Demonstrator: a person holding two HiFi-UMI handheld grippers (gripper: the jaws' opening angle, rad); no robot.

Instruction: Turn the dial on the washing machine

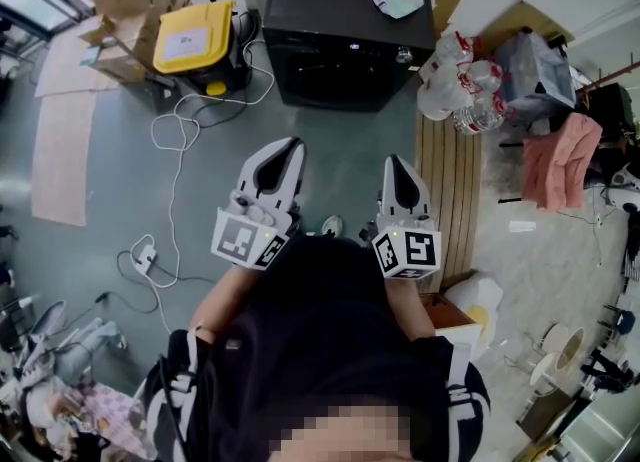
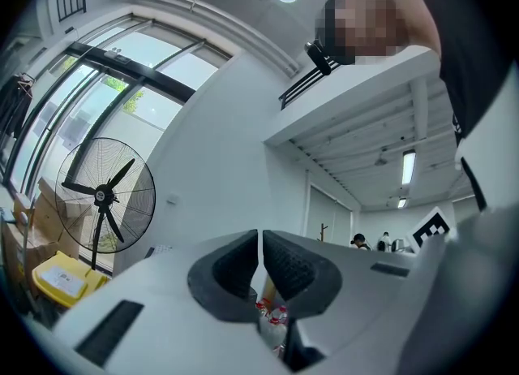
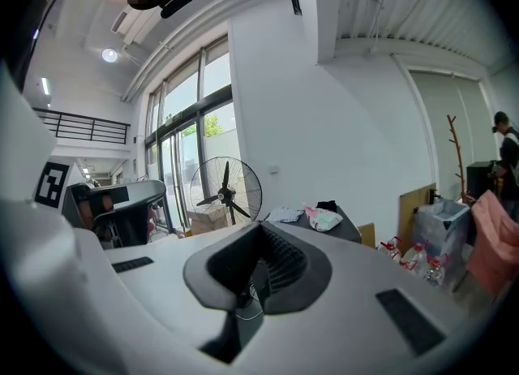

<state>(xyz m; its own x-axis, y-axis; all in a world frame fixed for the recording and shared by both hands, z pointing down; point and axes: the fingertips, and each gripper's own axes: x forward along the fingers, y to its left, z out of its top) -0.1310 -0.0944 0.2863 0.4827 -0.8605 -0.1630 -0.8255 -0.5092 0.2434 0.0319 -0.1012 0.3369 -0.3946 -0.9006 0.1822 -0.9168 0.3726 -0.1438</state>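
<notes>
From where I stand, the left claw (image 1: 289,147) and right claw (image 1: 396,162) are both closed on nothing, low in the middle of the head view. The washing machine (image 1: 345,60) stands well apart at top centre, its dial (image 1: 403,53) at the panel's right end. I'd step closer, part the right claw's jaws, square them round the knob, then twist.

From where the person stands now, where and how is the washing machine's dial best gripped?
Pinch the dial across its round rim, coming head-on at the washing machine: it looks like a small knob facing the person. The right gripper, on that side, is shut and must open first.
</notes>
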